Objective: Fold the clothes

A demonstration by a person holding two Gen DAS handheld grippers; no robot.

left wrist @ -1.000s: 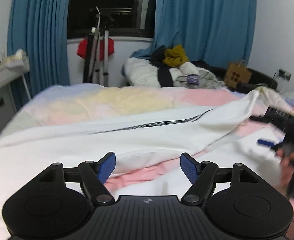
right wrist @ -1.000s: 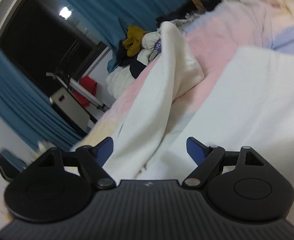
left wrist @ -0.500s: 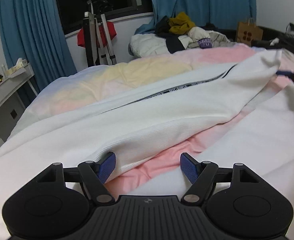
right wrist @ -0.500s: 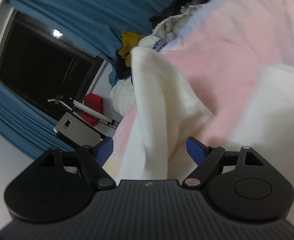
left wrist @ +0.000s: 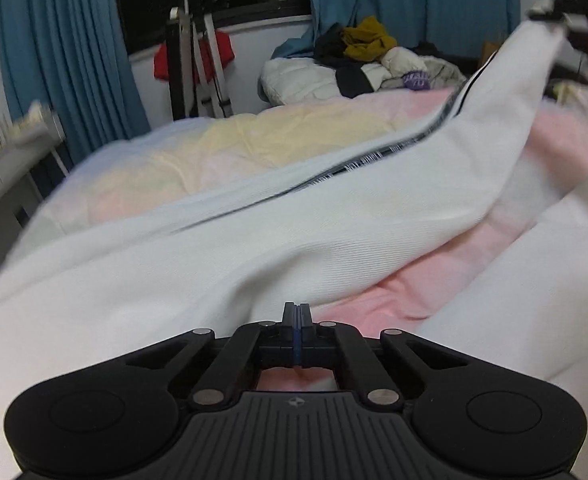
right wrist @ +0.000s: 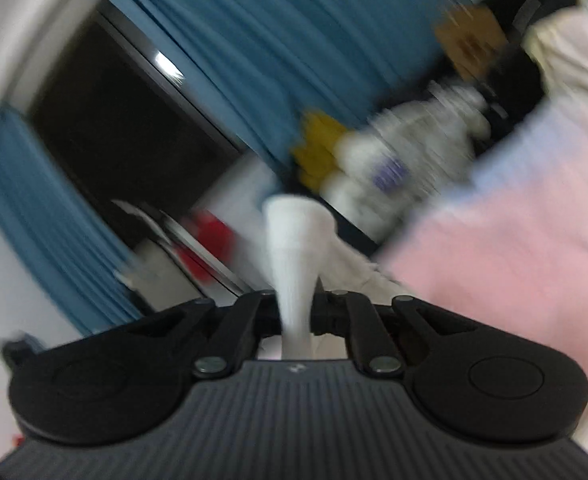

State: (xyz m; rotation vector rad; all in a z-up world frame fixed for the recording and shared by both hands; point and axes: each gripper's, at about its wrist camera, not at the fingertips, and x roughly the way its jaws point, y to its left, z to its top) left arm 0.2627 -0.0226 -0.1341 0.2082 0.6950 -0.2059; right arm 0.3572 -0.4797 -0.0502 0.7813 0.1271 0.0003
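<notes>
White garment (left wrist: 277, 216) with a dark printed stripe lies stretched across my bed (left wrist: 221, 148), running from the near left edge up toward the far right corner, over the pastel pink and yellow cover. Clothes pile (left wrist: 374, 60) sits past the bed's far edge, under blue curtains (left wrist: 65, 44). My left gripper (left wrist: 297, 312) is closed at the garment's near hem; whether cloth is pinched I can't tell. My right gripper (right wrist: 296, 312) is clamped on a raised white fold; view blurred.
</notes>
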